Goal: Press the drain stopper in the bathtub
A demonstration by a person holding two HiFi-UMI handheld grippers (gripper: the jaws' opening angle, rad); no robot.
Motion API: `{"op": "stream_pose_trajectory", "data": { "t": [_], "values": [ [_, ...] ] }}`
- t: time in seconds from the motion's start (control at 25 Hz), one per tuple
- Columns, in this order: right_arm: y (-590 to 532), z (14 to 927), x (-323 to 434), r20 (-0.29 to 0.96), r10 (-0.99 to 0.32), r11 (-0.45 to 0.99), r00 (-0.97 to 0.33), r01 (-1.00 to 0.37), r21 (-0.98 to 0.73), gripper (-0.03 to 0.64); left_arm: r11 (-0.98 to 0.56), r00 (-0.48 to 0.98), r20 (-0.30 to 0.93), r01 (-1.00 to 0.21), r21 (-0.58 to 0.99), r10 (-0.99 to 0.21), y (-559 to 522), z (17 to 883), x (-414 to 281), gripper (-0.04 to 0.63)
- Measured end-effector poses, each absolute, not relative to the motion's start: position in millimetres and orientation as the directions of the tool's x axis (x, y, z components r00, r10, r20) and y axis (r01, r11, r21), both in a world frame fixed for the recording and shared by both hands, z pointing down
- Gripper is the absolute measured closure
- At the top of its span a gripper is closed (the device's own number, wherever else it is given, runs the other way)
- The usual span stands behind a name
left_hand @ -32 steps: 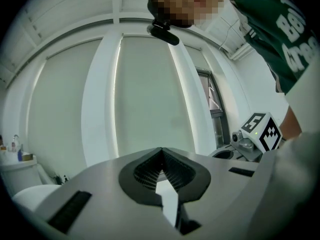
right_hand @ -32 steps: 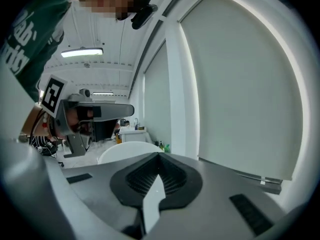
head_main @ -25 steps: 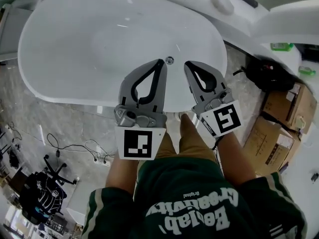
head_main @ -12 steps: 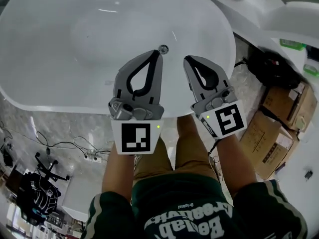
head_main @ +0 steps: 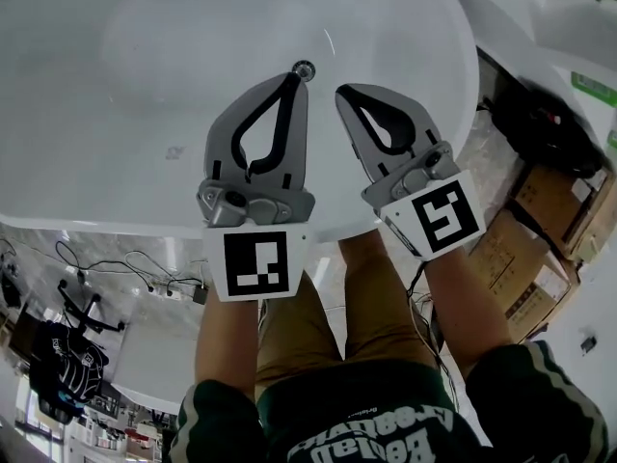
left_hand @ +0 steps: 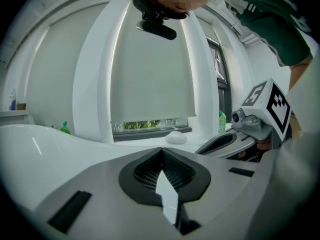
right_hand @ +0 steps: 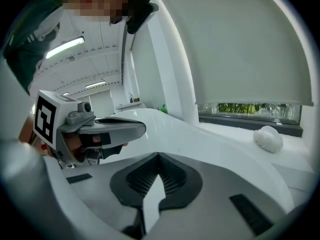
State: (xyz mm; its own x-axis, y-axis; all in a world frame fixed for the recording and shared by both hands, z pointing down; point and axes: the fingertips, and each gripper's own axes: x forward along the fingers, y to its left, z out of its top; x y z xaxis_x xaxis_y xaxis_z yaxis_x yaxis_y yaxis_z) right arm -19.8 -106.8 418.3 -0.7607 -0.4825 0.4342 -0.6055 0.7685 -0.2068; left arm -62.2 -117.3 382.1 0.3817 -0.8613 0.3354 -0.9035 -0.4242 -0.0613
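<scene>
Right now, both grippers are held out side by side over the white bathtub [head_main: 106,196], whose far end and left side are cut off by the frame in the head view. The left gripper [head_main: 291,78] is seen clenched, its jaw tips met in a point with nothing between them, as confirmed in the left gripper view. The right gripper [head_main: 344,93] is likewise clamped shut and empty, its tips pressed together in its own view. The drain stopper [head_main: 304,68] is picked out as a small round metal disc on the tub floor, just beyond the left gripper's tip and a little left of the right one. Whether it is raised or pressed down cannot be made out at this size, and any contact with it cannot be judged from above. Neither gripper view shows the stopper at all, the lower part of each being filled by the gripper's own grey jaws. Past them only the tub rim, a drawn window blind [left_hand: 152,74] and a white lump [right_hand: 268,138] on the sill are visible, the lump too vague to be identified. Cardboard boxes [head_main: 559,258] are cropped at the right edge.
</scene>
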Motion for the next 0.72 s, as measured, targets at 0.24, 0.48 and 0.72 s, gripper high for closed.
{"op": "stream_pose_trajectory", "data": {
  "t": [0.24,0.48,0.72],
  "values": [
    [-122.5,470.0,-4.4,0.48,-0.454,0.773,-0.751,-0.6,-0.207,0.603,-0.396,0.35,0.363,-0.916,-0.06,-0.864,-126.3,419.6,-56.7,0.589],
    [-127.2,526.5,-8.1,0.517,-0.399,0.793,-0.757,-0.568,-0.221,0.603,-0.398,0.34,0.405,-0.915,-0.066,-0.849,-125.9,457.9,-64.4,0.589],
    [-126.2,576.8,-23.2,0.565,-0.344,0.783,-0.75,-0.561,-0.269,0.603,-0.381,0.311,0.483,-0.923,-0.052,-0.819,-128.2,496.8,-81.0,0.589]
  ]
}}
